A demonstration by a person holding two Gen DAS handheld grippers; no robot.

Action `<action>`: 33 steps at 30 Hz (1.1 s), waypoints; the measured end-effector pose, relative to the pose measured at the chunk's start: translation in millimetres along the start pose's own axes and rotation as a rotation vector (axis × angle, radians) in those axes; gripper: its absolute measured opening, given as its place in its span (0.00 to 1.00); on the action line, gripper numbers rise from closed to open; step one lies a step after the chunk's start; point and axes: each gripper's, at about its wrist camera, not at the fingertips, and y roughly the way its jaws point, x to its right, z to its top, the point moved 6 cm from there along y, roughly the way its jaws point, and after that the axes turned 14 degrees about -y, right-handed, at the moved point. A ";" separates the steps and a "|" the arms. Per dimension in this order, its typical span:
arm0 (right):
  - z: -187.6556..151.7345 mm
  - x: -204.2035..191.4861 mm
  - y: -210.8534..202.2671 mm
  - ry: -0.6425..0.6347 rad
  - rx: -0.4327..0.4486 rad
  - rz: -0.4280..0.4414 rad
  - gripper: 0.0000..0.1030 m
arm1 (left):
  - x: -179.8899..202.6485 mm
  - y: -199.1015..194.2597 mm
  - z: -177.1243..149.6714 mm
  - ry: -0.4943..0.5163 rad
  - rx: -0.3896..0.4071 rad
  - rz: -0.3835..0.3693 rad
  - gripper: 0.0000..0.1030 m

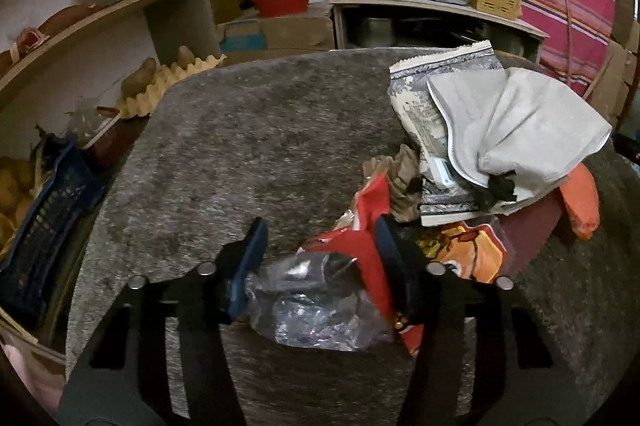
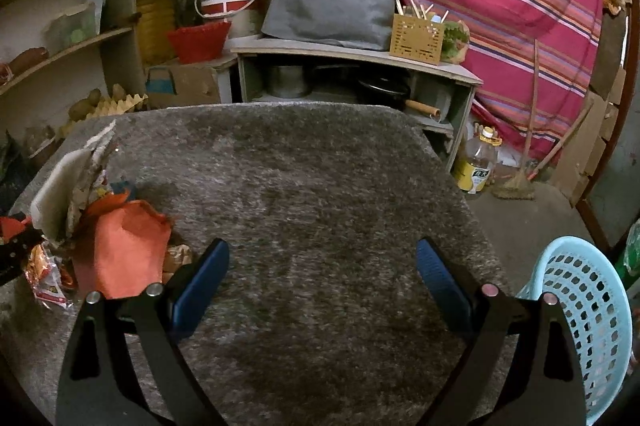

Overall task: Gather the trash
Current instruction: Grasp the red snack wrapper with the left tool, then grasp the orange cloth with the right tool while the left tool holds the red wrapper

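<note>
- My left tool (image 1: 320,250) is clenched around a crumpled clear plastic wrapper (image 1: 316,310), and the edge of a red snack packet (image 1: 372,258) is caught against the right-hand finger too. The wrapper bulges out between the blue pads, so it looks like a soft squeeze on something with no real shape.
- I went for the wrapper at the near edge of the pile, which makes sense: it's the loosest bit and doesn't drag the whole heap along. That red packet may come up with it though, can't tell how firmly it's pinched.
- The rest of the trash sits in one heap on the grey fuzzy bench (image 1: 260,154): a grey cloth-like bag (image 1: 520,130) draped on top of a patterned paper packet (image 1: 420,114), some brown crumpled paper (image 1: 404,178), an orange wrapper (image 1: 584,198) and a printed snack bag (image 1: 468,250) underneath.
- My right tool (image 2: 322,266) is wide apart and carrying nothing, hovering over a bare stretch of bench, just to the right of the heap.
- The light blue basket (image 2: 580,314) stands off the bench's right edge, close by the right tool. My guess is that's where everything goes, so a hand-over to the right or a carry across the bench comes next.
</note>
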 end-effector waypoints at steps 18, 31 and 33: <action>7.9 -51.2 -15.3 -0.060 0.038 0.117 0.90 | -45.7 -65.5 12.0 -0.130 0.156 0.109 0.08; -2.2 -127.2 -10.4 -0.222 -0.016 0.192 0.89 | -73.0 -74.5 8.4 -0.176 0.161 0.125 0.08; -4.8 -129.7 -8.1 -0.230 -0.034 0.190 0.88 | -74.1 -74.4 9.3 -0.182 0.160 0.120 0.08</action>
